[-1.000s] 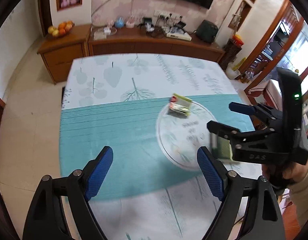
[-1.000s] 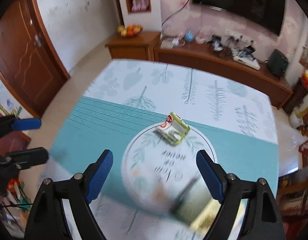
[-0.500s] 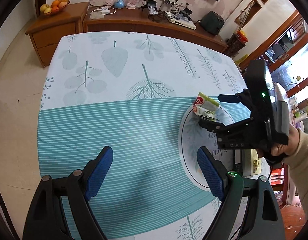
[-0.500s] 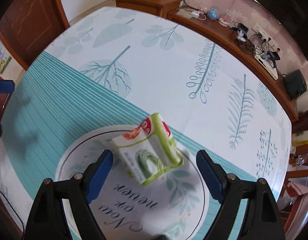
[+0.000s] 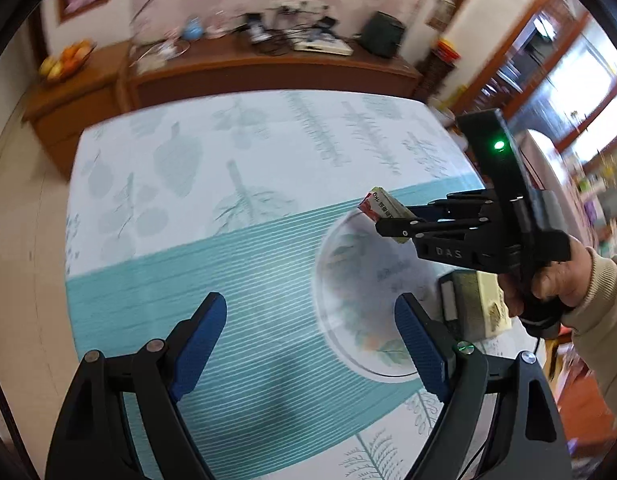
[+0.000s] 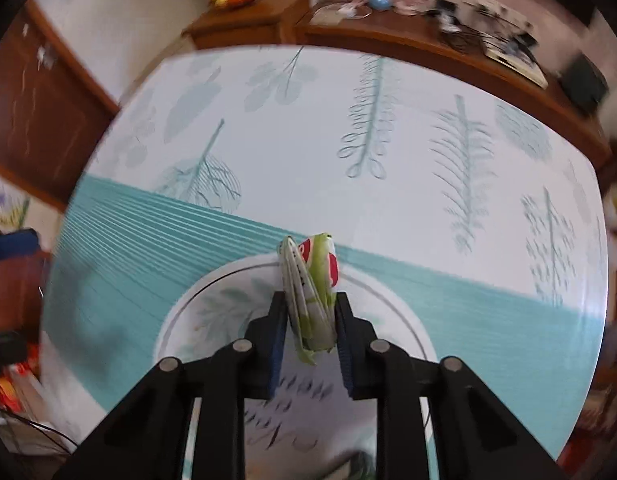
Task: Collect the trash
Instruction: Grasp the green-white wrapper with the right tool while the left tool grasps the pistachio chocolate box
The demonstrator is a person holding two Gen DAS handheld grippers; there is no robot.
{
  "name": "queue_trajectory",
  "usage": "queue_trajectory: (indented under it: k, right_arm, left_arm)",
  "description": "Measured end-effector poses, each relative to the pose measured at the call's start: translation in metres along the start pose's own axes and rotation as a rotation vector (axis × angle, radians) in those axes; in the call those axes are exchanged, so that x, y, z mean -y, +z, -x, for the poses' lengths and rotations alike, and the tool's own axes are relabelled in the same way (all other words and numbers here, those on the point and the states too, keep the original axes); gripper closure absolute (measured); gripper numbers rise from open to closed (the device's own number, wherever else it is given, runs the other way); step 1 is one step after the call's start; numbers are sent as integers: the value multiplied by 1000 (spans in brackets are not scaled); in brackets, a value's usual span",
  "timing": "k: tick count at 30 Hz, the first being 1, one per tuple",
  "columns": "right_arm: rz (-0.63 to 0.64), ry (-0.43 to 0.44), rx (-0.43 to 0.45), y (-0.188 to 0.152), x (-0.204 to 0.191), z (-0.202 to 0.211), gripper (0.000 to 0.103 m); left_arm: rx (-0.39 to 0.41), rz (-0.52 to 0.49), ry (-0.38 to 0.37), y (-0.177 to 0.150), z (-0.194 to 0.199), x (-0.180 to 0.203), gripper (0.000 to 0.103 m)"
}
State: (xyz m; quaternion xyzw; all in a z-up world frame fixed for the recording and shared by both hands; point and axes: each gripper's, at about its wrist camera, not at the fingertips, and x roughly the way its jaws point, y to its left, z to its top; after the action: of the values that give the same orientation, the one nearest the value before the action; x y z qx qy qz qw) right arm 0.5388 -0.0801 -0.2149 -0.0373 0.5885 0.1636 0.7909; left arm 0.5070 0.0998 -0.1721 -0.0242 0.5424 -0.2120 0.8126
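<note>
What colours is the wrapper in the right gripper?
Green and white with red patches, the wrapper; clearest in right wrist view.

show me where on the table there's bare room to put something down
Bare: the white leaf-printed far half of the tablecloth, up to the wooden sideboard, and the teal striped band ahead of the open left gripper. Crowded: the printed circle, where the right gripper clamps the crumpled green-and-red wrapper, beside a dark-edged box.

The crumpled green, white and red paper wrapper (image 6: 311,300) stands on edge, squashed flat, above the white circle printed on the worktop (image 6: 388,184).
</note>
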Motion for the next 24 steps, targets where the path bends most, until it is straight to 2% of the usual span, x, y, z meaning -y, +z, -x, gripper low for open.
queue_trajectory:
  k: [2,7,12,13,14,15,20,24]
  right_arm:
    - [-78,33,47,-21,9,27,82]
    - [-268,47,121,-68,31,77,82]
    - [-556,17,201,-137,69,117,82]
    - [-613,13,215,-149,76,121,82]
    - [-681,9,233,-165,82,126,82]
    - [-741,7,245,-180,86,129,82]
    - [-960,17,310,-243,90,129,82]
    - [-1091,47,339,-278,90,118,82]
  left_arm:
    - [0,-73,-4,5,1,20,18]
    - [-13,-253,-30,13,-4,78,18]
    - [-42,-487,-69,11,-20,141,18]
    - [-48,-527,-73,9,-25,151,13]
    - [-61,-577,-75,7,-31,163,3]
    - [-70,-619,-82,5,-36,173,1]
    - [-145,-810,-140,-7,-61,220,1]
    - [-190,-955,-158,-17,-84,250,1]
